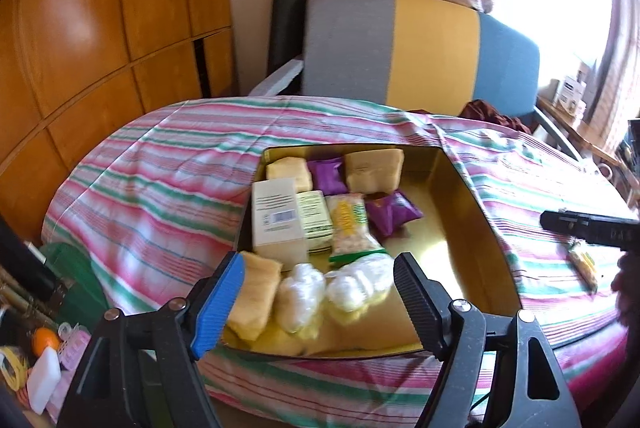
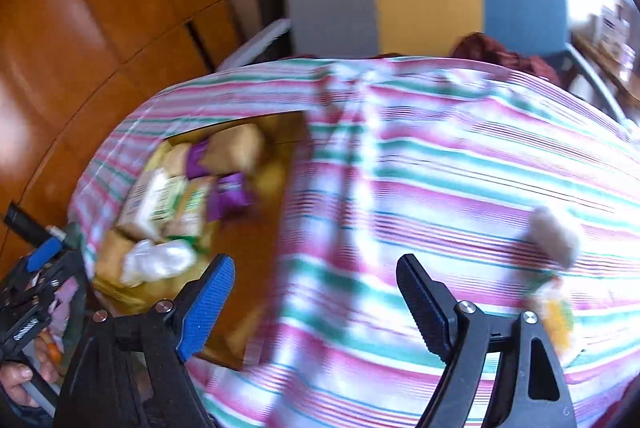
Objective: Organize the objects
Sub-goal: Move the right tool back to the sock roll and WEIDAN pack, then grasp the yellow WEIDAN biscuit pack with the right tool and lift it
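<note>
A gold open box (image 1: 460, 212) lies on the striped cloth and holds snack packets: tan blocks (image 1: 374, 170), purple packets (image 1: 394, 214), a white carton (image 1: 278, 220), a green-yellow packet (image 1: 350, 228) and white wrapped pieces (image 1: 348, 288). My left gripper (image 1: 320, 292) is open and empty above the box's near edge. My right gripper (image 2: 316, 304) is open and empty over the cloth, right of the box (image 2: 256, 248). A yellow-green packet (image 2: 554, 312) and a grey-tan piece (image 2: 554, 236) lie on the cloth to its right. The right view is blurred.
A grey, yellow and blue chair back (image 1: 420, 48) stands behind the table. Wooden cabinets (image 1: 100, 28) are at the left. Clutter with an orange ball (image 1: 44, 340) lies low at the left. The right gripper's body (image 1: 588, 228) shows above a packet (image 1: 584, 264).
</note>
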A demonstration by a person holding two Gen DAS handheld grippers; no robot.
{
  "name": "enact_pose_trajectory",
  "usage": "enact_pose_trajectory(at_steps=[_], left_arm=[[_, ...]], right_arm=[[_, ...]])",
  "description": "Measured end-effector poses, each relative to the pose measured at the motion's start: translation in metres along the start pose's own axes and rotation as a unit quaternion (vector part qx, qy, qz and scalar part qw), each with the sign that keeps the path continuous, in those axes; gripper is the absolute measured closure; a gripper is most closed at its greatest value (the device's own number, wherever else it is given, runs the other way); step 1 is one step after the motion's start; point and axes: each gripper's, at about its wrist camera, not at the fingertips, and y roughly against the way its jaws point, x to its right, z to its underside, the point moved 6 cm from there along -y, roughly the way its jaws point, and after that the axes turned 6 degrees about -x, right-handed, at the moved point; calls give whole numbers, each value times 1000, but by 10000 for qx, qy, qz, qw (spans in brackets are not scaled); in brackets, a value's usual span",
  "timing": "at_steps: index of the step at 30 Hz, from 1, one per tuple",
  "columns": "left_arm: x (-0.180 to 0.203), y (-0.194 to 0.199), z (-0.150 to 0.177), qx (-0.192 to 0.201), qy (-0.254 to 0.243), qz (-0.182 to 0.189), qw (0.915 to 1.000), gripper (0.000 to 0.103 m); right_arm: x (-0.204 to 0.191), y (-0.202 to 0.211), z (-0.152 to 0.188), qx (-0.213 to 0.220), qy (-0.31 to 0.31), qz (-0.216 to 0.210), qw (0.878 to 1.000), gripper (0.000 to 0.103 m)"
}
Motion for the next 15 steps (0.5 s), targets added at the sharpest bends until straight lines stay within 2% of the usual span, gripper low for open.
enact_pose_trajectory(at_steps=[6, 10, 15], left_arm=[[26, -10, -8, -34, -164, 362, 9992, 22], [48, -16, -12, -81, -290, 624, 9976, 22], [73, -20, -16, -120, -462, 850, 9952, 22]], right_arm=[[84, 21, 1, 51, -679, 529, 9963, 18], [146, 41, 9, 109, -1343, 808, 9876, 18], [195, 40, 22, -277, -1713, 993, 9798, 18]])
